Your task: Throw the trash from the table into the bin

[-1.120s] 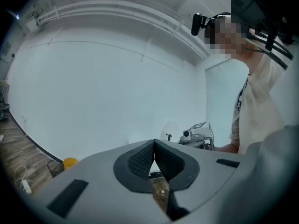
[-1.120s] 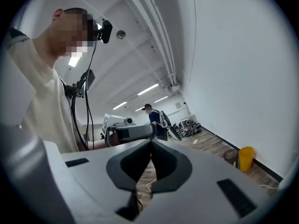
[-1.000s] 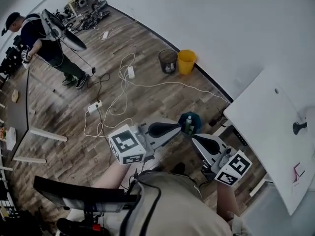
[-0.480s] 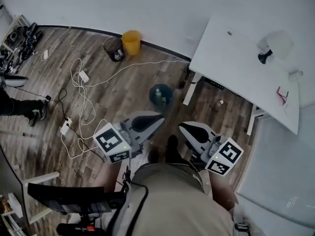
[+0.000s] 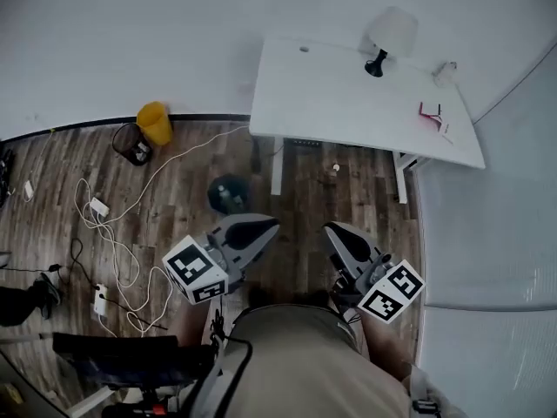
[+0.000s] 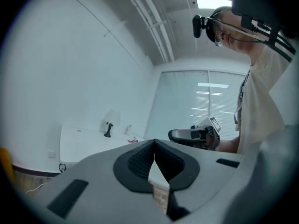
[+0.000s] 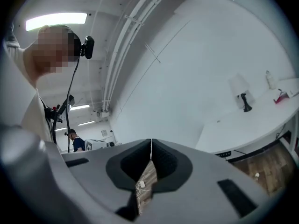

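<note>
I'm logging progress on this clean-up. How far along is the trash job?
Done: the dark round bin by the table already holds something, too small to name. In hand: nothing; the left gripper and the right gripper are both shut and empty, short of the table. Left: a pink item and a small pale thing near the lamp are on the table; whether both are trash I cannot tell.

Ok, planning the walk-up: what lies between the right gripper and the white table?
The head view shows bare wood floor from the right gripper to the white table, save one small pale bit near the table's front edge.
</note>
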`<state>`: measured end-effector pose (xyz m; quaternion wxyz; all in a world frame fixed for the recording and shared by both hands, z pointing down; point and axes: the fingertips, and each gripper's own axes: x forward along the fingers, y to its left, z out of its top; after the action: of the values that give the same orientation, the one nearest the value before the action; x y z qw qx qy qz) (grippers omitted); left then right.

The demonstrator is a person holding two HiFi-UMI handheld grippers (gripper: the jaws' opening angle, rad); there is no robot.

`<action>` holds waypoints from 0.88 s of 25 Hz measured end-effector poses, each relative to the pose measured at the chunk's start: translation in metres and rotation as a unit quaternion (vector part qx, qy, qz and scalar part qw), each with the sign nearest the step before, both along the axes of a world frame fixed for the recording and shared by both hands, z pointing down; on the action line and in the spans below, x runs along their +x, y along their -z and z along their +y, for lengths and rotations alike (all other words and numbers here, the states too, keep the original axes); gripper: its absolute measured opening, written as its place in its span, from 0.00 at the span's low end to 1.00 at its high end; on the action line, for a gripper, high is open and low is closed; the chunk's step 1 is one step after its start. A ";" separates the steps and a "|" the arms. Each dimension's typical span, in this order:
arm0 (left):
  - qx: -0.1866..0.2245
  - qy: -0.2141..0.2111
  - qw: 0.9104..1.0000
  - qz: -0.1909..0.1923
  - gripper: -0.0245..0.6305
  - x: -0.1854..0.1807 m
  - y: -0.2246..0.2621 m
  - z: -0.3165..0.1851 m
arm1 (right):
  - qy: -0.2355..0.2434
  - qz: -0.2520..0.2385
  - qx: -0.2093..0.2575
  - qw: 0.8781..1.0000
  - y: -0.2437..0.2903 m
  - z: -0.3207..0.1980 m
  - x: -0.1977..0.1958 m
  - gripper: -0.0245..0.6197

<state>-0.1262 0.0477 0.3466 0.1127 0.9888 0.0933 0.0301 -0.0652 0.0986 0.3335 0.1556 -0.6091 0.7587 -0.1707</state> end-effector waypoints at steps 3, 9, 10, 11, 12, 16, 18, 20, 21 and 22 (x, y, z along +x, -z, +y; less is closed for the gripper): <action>0.004 -0.028 1.000 -0.001 0.06 0.036 0.004 0.024 | -0.021 -0.005 0.010 1.000 0.001 0.027 0.027 0.06; 0.005 -0.071 0.997 -0.008 0.06 0.118 0.005 0.103 | -0.063 -0.021 0.014 0.998 -0.009 0.116 0.096 0.06; -0.007 -0.076 0.997 -0.003 0.06 0.132 0.008 0.118 | -0.067 -0.017 0.008 0.998 -0.014 0.134 0.108 0.06; -0.021 -0.081 0.996 0.003 0.06 0.145 0.011 0.133 | -0.072 -0.012 0.000 0.997 -0.019 0.152 0.119 0.06; -0.032 -0.086 0.996 0.008 0.06 0.158 0.014 0.147 | -0.077 -0.007 -0.005 0.997 -0.024 0.169 0.130 0.06; -0.028 -0.094 0.995 0.001 0.06 0.209 0.011 0.199 | -0.102 -0.020 0.006 0.995 -0.031 0.237 0.175 0.06; -0.025 -0.100 0.995 -0.006 0.06 0.235 0.007 0.224 | -0.121 -0.021 0.004 0.992 -0.035 0.269 0.199 0.06; -0.017 -0.107 0.994 -0.016 0.06 0.259 0.001 0.248 | -0.140 -0.019 -0.012 0.990 -0.045 0.299 0.220 0.06; -0.010 -0.108 0.994 -0.024 0.06 0.270 -0.002 0.258 | -0.148 -0.022 -0.019 0.989 -0.051 0.314 0.230 0.06; -0.003 -0.110 0.993 -0.031 0.06 0.280 -0.005 0.267 | -0.155 -0.027 -0.023 0.987 -0.056 0.328 0.239 0.06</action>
<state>0.1535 0.3146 0.3520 0.1141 0.9709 0.1978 0.0728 0.1735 0.4262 0.3891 0.1867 -0.7177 0.6468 -0.1782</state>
